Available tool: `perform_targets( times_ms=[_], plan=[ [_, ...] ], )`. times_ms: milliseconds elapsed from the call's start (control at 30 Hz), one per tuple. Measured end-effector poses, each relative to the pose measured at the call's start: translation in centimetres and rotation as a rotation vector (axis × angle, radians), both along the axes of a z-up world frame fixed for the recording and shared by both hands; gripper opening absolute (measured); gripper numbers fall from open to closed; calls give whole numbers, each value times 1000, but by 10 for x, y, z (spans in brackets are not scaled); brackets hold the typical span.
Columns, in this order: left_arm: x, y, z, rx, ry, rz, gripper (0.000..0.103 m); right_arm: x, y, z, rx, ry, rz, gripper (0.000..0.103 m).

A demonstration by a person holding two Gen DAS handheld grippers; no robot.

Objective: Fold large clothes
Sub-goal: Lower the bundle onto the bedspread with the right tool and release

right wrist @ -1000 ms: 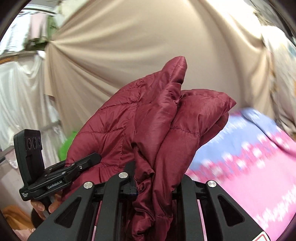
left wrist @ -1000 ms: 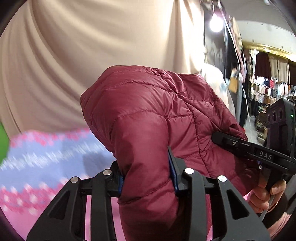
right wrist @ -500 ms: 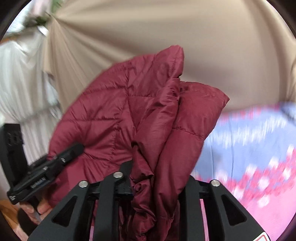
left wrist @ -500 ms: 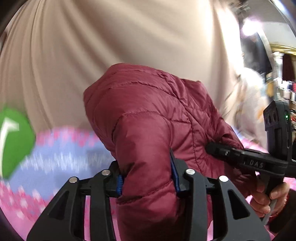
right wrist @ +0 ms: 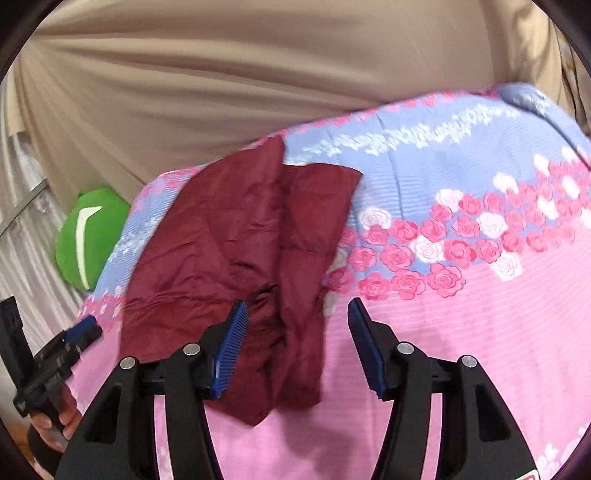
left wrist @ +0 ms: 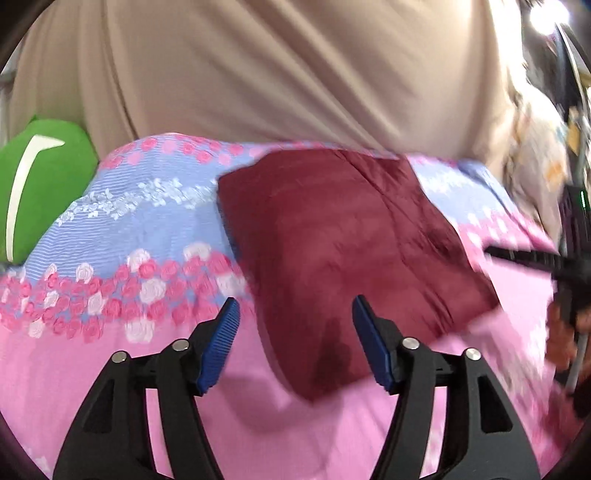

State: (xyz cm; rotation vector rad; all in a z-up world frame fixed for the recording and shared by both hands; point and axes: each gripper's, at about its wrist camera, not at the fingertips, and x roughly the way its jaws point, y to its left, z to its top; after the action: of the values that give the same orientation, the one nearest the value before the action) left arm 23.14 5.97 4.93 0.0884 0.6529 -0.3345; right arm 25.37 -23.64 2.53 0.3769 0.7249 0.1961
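Observation:
A folded dark red quilted jacket lies flat on a pink and blue rose-print bedspread. My left gripper hovers over the jacket's near corner, its jaws opening, blue pads apart and not touching the cloth. In the right wrist view the jacket lies left of centre, with its near edge rumpled. There my right gripper stands over that near edge, jaws opening, the cloth below the gap and free of the pads. The other gripper shows at the left edge, held by a hand.
A green cushion with a white mark sits at the bed's left end. A beige curtain hangs behind the bed. The bedspread stretches bare to the right of the jacket. Shop racks and a bright lamp show at far right.
Both grippers came down with the jacket held up between their pads, then let it go. The jacket now lies flat on the bedspread and both pairs of jaws stand wide.

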Motion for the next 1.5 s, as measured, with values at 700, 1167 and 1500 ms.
perform_targets(
  times_ms=[700,1167,1500],
  plan=[
    [5,-12,-73,85,210,136,39,17,22,-58,-134,142,14,5],
    [-44,-26,9,-43,22,177,39,-39,29,2,-126,14,18,17],
    [0,-50,-45,73,140,231,43,-8,46,-47,-221,137,55,9]
  ],
)
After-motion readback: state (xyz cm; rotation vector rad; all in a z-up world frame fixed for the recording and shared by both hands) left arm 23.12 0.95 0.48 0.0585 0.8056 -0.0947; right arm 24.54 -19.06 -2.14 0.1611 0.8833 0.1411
